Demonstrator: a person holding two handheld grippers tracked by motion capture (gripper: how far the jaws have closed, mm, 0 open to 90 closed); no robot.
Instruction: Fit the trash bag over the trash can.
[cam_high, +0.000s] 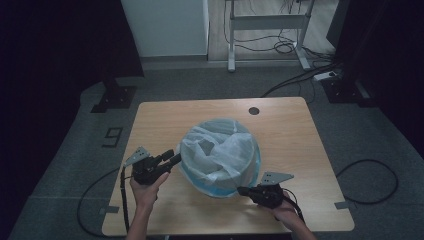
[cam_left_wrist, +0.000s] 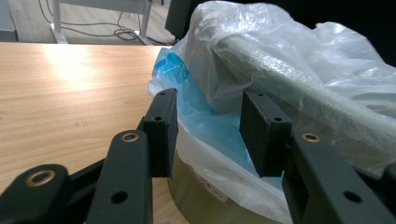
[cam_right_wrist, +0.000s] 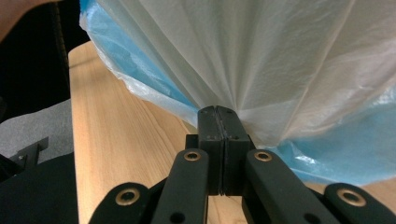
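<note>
A round bin (cam_high: 220, 155) stands in the middle of the wooden table (cam_high: 290, 130). It is lined with a blue bag (cam_left_wrist: 210, 126), and a white bag (cam_left_wrist: 289, 60) is draped over its rim. My left gripper (cam_high: 172, 157) sits at the bin's left side, its jaws open (cam_left_wrist: 209, 100) and facing the bag-covered rim, pads apart from the plastic. At the bin's front right, my right gripper (cam_high: 241, 190) is low over the table. Its jaws are shut (cam_right_wrist: 218, 109) on a gathered edge of the white bag (cam_right_wrist: 261, 51), which is pulled taut in pleats over the blue bag (cam_right_wrist: 345, 149).
A small round hole (cam_high: 254, 110) sits near the table's far edge. Bare tabletop lies on both sides of the bin. On the floor are cables (cam_high: 367, 175), a desk frame (cam_high: 267, 30) at the back and a dark stand base (cam_high: 114, 97) at the left.
</note>
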